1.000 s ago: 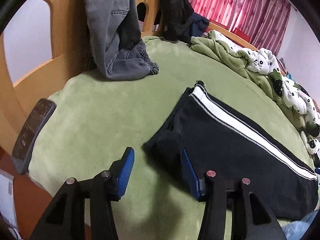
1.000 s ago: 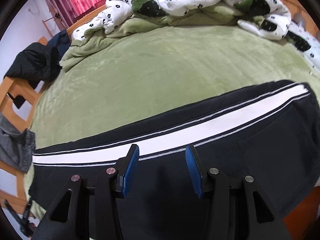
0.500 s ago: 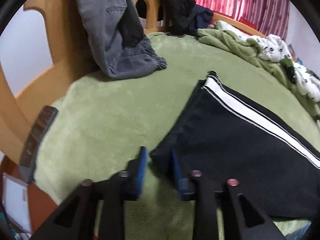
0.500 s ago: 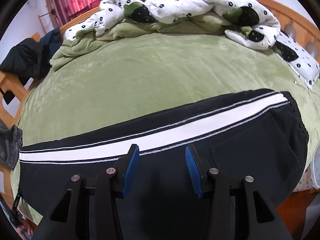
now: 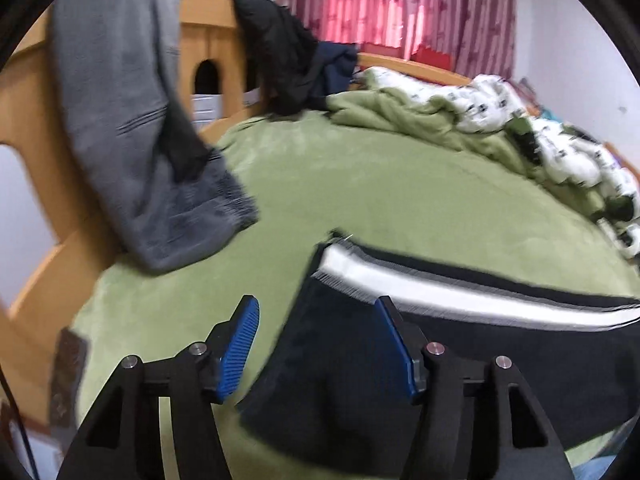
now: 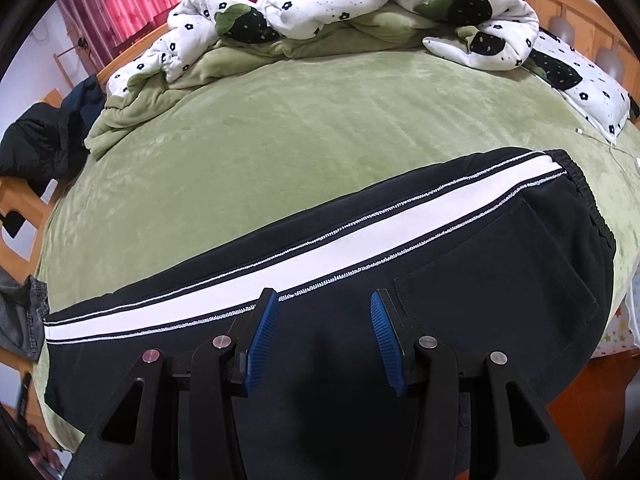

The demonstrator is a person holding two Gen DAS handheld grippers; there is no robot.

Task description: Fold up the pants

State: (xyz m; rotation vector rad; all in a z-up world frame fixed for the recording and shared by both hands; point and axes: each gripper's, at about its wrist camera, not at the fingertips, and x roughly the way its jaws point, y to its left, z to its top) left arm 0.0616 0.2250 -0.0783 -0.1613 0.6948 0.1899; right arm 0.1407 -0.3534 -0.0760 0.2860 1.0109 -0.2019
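The left wrist view looks down along the bed [image 5: 400,184] from the cuff end of the pants [image 5: 480,360], close above. The right wrist view faces the quilt [image 6: 360,8]. Both share the pants [image 6: 480,280].

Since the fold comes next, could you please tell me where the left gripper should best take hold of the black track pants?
Probably the leg cuff of the black track pants, approached from the bare green blanket side: that end lies flat with a free edge.

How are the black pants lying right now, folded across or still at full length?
Full length. The black pants lie flat along the green blanket, white stripe unbroken from cuff to waistband; no crosswise fold shows.
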